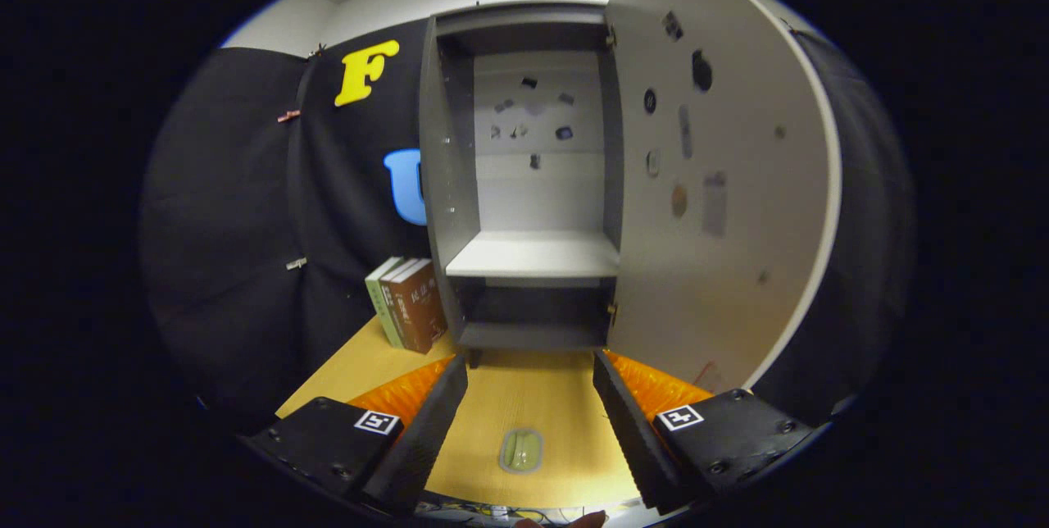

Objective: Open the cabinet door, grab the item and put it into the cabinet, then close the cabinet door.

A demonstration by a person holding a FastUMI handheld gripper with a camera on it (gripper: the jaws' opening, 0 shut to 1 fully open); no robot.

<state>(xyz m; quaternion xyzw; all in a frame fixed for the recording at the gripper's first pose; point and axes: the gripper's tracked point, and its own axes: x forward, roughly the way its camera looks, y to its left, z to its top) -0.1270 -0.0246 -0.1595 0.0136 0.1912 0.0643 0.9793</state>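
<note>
A tall grey cabinet (449,184) stands on the wooden table (541,397), just beyond my fingers. Its door (721,208) is swung wide open to the right, with small stickers and magnets on its inner face. Inside, a pale shelf (533,253) is bare, and small stickers dot the back wall. My gripper (530,376) is open, its two fingers spread apart with nothing between them, pointing at the cabinet's lower compartment. A small greenish oval item (521,450) lies on the table between the fingers, close to me.
Three books (407,302) stand upright against the cabinet's left side. Black cloth walls close the booth at the left and behind the door. Cables and a fingertip (586,520) show at the table's near edge.
</note>
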